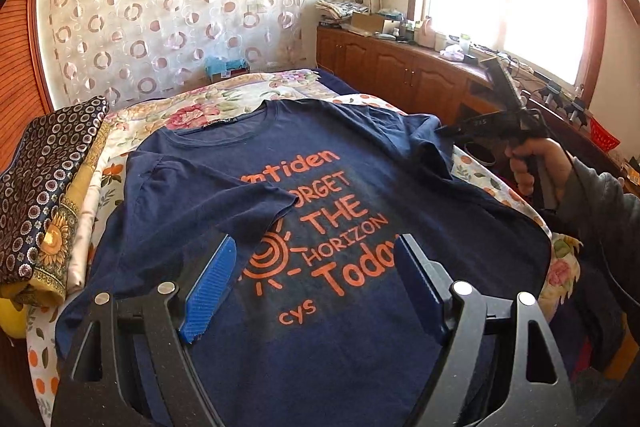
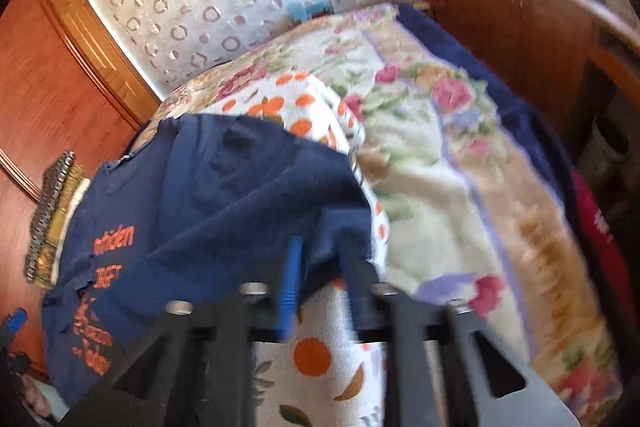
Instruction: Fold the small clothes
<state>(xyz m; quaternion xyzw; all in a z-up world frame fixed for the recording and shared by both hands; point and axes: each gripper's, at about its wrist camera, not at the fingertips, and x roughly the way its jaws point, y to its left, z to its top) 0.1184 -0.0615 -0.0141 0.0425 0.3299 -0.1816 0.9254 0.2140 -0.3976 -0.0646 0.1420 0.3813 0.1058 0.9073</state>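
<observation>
Navy T-shirt (image 1: 340,195) lies print-up across the bed (image 2: 460,187), one sleeve (image 1: 224,203) already folded inward. Right gripper (image 2: 320,267) pinches the other sleeve; left gripper (image 1: 316,279) hovers, fingers spread. Body folds remain.

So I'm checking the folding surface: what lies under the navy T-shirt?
Under the navy T-shirt an orange-print sheet shows at its edges, over a floral blanket. Whatever lies beneath the shirt's middle is covered.
</observation>
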